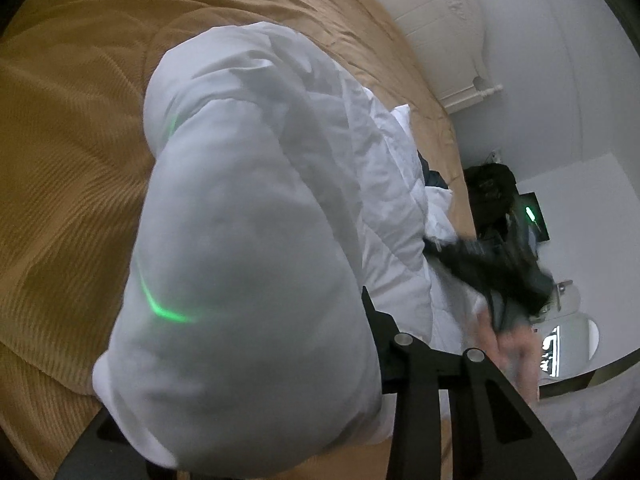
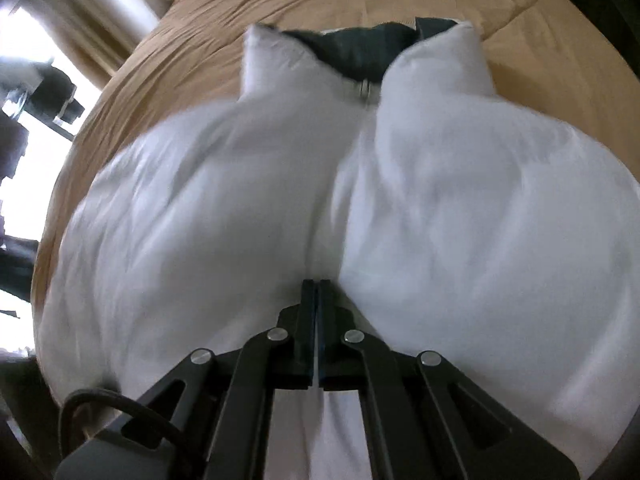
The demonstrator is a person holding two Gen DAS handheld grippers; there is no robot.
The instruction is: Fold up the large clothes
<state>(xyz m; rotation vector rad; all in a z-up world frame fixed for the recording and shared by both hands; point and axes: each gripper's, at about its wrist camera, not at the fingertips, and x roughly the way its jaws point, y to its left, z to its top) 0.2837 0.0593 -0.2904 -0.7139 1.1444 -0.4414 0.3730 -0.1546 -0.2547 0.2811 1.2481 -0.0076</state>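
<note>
A white puffy jacket [image 2: 460,208] lies front-up on the bed, its collar showing a dark lining [image 2: 360,48] and a zip pull [image 2: 364,90]. My right gripper [image 2: 318,286] is shut, its tips resting in the crease along the zip line, with no cloth visibly caught. In the left wrist view a thick sleeve of the jacket [image 1: 240,240] fills the middle and hangs lifted off the bed. My left gripper [image 1: 320,320] is shut on this sleeve; only its right finger [image 1: 376,320] shows, the other is hidden under the cloth. The right gripper [image 1: 436,246] appears blurred beyond, held by a hand [image 1: 516,356].
A tan ribbed bedspread [image 1: 60,160] covers the bed under the jacket. Past the bed's far edge stand a black bag [image 1: 488,188] and a white wall radiator [image 1: 440,20]. A bright window [image 2: 24,60] lies left of the bed.
</note>
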